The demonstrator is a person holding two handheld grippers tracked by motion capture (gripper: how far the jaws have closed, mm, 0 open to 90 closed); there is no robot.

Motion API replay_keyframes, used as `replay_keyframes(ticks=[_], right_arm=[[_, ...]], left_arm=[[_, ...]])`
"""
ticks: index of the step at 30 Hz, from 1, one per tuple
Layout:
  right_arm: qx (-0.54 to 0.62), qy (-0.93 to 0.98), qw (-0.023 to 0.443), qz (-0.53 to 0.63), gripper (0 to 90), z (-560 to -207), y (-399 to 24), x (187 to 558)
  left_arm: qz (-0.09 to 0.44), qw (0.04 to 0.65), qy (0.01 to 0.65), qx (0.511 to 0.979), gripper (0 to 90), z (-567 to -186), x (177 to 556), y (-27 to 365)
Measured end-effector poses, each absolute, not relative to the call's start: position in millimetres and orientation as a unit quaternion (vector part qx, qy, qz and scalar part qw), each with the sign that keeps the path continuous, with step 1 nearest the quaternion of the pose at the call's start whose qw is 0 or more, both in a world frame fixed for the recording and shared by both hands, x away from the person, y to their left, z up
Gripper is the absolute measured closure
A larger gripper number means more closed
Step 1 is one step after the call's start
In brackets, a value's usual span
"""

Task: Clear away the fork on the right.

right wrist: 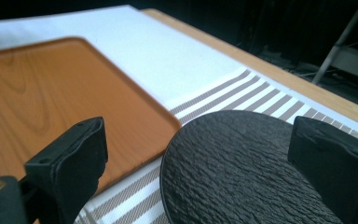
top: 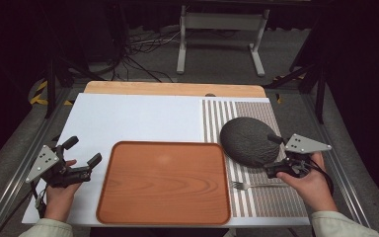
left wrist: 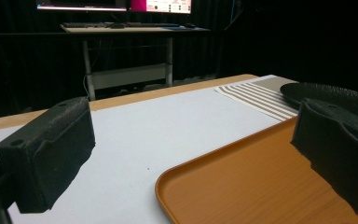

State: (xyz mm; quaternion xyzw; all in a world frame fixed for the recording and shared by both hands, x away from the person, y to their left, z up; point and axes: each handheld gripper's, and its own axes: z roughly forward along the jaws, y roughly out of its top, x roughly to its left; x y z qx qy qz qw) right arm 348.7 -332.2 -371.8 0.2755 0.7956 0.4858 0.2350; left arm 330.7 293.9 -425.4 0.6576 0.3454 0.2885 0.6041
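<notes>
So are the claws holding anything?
No. The right gripper is open around the dark plate's near edge, not closed on it. The left gripper is open beside the tray.

Tray (top: 164, 182) bare; slate plate (top: 249, 140) crowds right tool (top: 275, 154)

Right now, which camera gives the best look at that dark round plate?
The high view: the whole dark plate shows, on the striped mat. The right gripper view shows its rough surface close up, partly cut off; the left gripper view catches its edge.
</notes>
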Motion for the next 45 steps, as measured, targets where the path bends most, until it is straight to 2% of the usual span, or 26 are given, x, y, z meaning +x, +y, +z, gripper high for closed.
replay_keyframes(ticks=[45], right_arm=[[0.186, 0.940, 0.139, 0.251, 8.7, -367, -312, 360]], left_arm=[[0.287, 0.606, 0.345, 0.656, 0.1, -425, 331, 294]])
